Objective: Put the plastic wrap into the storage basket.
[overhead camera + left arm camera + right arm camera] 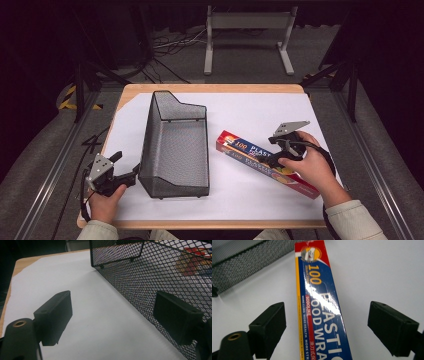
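A long red-and-blue cardboard box of plastic food wrap [265, 163] is lying flat on the white-covered table [260, 112], just right of a black wire-mesh basket [175, 145] that is standing mid-table. The right claw [327, 322] is hovering over the box with its jaws spread wide on either side, not touching it. The left claw [112, 320] is sitting open beside the basket's near left corner, gripping nothing.

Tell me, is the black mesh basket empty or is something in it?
Empty. The mesh basket shows only bare mesh inside; the plastic wrap box lies outside it.
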The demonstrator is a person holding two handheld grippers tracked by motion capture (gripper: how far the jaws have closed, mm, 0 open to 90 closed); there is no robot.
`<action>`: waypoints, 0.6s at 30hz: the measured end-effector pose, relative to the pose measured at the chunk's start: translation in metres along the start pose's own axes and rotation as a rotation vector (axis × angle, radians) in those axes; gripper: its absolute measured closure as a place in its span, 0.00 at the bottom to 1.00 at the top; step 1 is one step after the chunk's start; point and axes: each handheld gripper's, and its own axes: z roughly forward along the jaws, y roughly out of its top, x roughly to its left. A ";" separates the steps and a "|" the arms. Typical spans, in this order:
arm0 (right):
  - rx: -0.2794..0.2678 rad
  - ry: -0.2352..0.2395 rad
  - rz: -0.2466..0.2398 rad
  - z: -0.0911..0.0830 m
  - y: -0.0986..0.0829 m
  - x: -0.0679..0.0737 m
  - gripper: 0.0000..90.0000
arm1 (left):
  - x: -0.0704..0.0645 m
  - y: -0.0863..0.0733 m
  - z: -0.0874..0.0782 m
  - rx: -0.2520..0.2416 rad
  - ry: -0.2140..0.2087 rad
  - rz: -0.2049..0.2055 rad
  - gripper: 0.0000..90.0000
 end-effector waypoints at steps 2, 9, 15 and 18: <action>0.028 -0.005 -0.009 0.004 -0.002 0.000 0.17 | 0.000 0.000 0.000 -0.001 0.001 -0.004 0.19; 0.138 -0.009 -0.029 0.015 -0.007 -0.001 0.15 | 0.000 0.000 0.000 0.003 0.000 0.003 0.18; 0.196 0.002 -0.026 0.022 -0.010 -0.002 0.15 | 0.000 0.000 0.001 0.003 0.000 0.003 0.18; 0.227 -0.002 -0.039 0.027 -0.011 -0.003 0.15 | 0.000 0.000 0.000 0.003 0.000 0.003 0.18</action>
